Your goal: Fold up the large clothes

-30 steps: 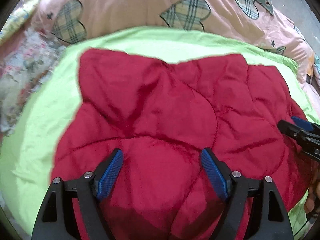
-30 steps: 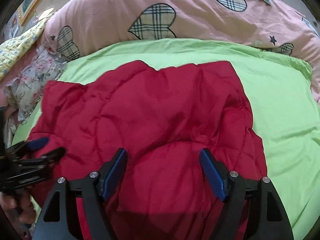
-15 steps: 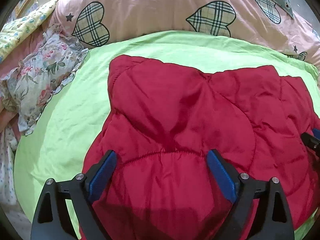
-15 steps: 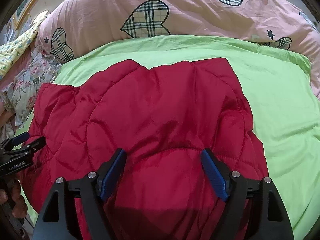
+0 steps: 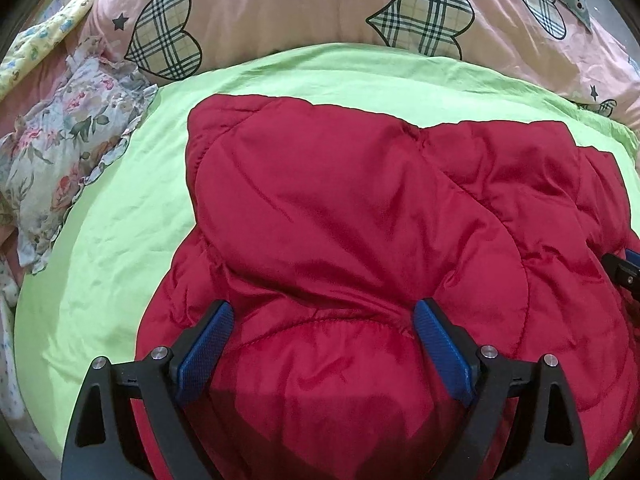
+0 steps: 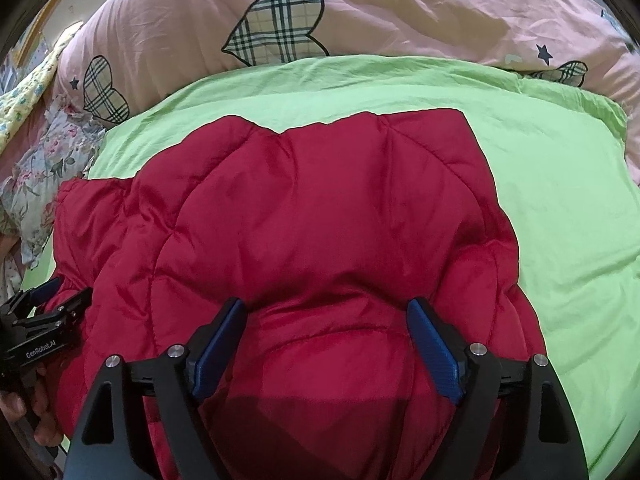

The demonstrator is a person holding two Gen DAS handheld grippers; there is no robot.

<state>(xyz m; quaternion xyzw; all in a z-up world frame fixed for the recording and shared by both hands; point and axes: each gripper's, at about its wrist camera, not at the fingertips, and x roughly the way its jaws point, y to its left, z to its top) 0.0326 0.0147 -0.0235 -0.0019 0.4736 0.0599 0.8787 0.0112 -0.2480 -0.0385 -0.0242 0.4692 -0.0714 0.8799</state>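
We find the red padded jacket (image 5: 352, 240) spread on the green sheet (image 5: 120, 220), left gripper (image 5: 320, 344) wide, right gripper (image 6: 326, 340) opening, neither apparently gripping: fold pending, next req. pinching near hem.

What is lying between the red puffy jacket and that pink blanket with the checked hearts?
Only a bare strip of green sheet separates the red jacket from the pink blanket; both wrist views show it.

a lime-green sheet (image 5: 120, 248) covers the bed; pink heart-print duvet (image 5: 304, 4) behind, floral pillow (image 5: 60, 148) beside.
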